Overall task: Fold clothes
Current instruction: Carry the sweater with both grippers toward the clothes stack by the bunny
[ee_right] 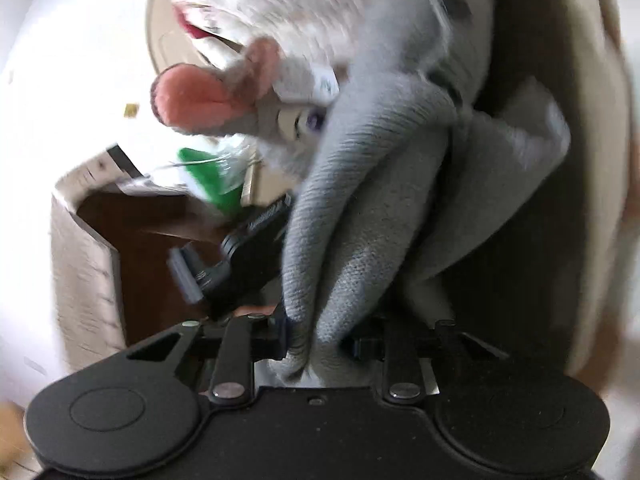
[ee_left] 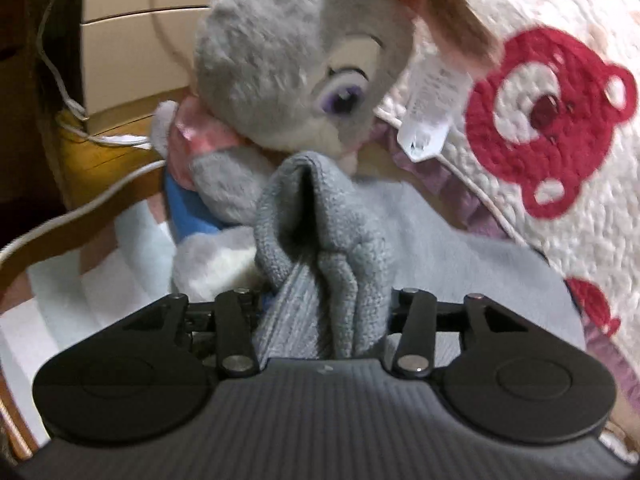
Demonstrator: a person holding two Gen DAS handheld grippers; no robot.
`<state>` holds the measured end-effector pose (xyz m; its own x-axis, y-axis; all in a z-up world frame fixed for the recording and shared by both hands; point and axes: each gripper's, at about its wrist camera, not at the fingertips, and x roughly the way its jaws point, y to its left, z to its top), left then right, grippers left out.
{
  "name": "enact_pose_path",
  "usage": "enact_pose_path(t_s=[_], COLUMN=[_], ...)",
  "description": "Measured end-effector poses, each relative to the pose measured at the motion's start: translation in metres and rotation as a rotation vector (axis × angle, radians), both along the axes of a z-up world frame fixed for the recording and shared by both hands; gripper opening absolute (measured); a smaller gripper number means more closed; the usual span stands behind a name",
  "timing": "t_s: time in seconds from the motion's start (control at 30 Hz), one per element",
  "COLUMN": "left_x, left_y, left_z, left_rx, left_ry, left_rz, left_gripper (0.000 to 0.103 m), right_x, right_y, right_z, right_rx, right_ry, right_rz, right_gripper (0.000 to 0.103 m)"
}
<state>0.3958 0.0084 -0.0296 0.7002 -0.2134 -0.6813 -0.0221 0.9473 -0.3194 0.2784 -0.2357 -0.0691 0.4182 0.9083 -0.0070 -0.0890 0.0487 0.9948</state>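
Note:
A grey knit garment (ee_left: 320,216) is bunched up between my left gripper (ee_left: 324,304), which is shut on it; the fingertips are buried in the folds. More of the garment spreads flat to the right. In the right wrist view the same grey knit garment (ee_right: 360,184) hangs in long folds from my right gripper (ee_right: 320,344), shut on its edge. The left gripper (ee_right: 240,256) shows as a dark blurred shape just left of the cloth.
A grey plush rabbit (ee_left: 288,60) lies just behind the garment, its pink ear (ee_right: 192,96) in the right wrist view. A cream quilt with red bears (ee_left: 552,120) rises at the right. White cables (ee_left: 80,200) and a drawer unit (ee_left: 132,40) stand left. A green item (ee_right: 216,184) is blurred.

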Motion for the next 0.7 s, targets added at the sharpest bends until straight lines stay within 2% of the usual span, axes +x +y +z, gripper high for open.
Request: enact_pose_path(t_s=[0.07,0.1,0.13,0.17,0.2,0.27,0.4,0.5,0.6,0.7], left_x=[-0.006,-0.010,-0.016,-0.023,-0.030,-0.049,-0.116,-0.180,-0.220,-0.238], left_y=[0.001,0.002,0.002,0.003,0.003,0.010,0.014,0.004,-0.020,-0.049], left_z=[-0.001,-0.001,-0.007,-0.015,-0.022,-0.034,-0.033,-0.027,-0.031,-0.042], left_rx=[0.018,0.026,0.056,0.090,0.123,0.125,0.137,0.178,0.243,0.284], left_ry=[-0.002,-0.002,-0.005,-0.008,-0.012,-0.034,-0.193,-0.340,-0.396,-0.422], left_rz=[0.009,0.014,0.009,0.002,-0.005,-0.012,0.018,-0.032,-0.123,-0.187], left_gripper=[0.046,0.047,0.047,0.048,0.049,0.050,0.051,0.059,0.063,0.077], right_x=[-0.003,-0.005,-0.009,-0.013,-0.016,-0.024,-0.039,-0.043,-0.046,-0.054], right_y=[0.009,0.015,0.019,0.021,0.020,0.015,0.003,-0.008,-0.032,-0.053], right_z=[-0.018,-0.031,-0.044,-0.050,-0.050,-0.038,0.004,0.025,0.034,0.037], right_rx=[0.035,0.051,0.044,0.000,-0.064,-0.194,-0.430,-0.467,-0.532,-0.664], right_ry=[0.065,0.125,0.172,0.177,0.141,0.035,-0.236,-0.335,-0.429,-0.520], right_rz=[-0.019,-0.017,-0.010,-0.011,-0.013,-0.025,-0.061,-0.050,-0.153,-0.257], right_gripper=[0.033,0.037,0.038,0.039,0.040,0.041,0.042,0.042,0.042,0.042])
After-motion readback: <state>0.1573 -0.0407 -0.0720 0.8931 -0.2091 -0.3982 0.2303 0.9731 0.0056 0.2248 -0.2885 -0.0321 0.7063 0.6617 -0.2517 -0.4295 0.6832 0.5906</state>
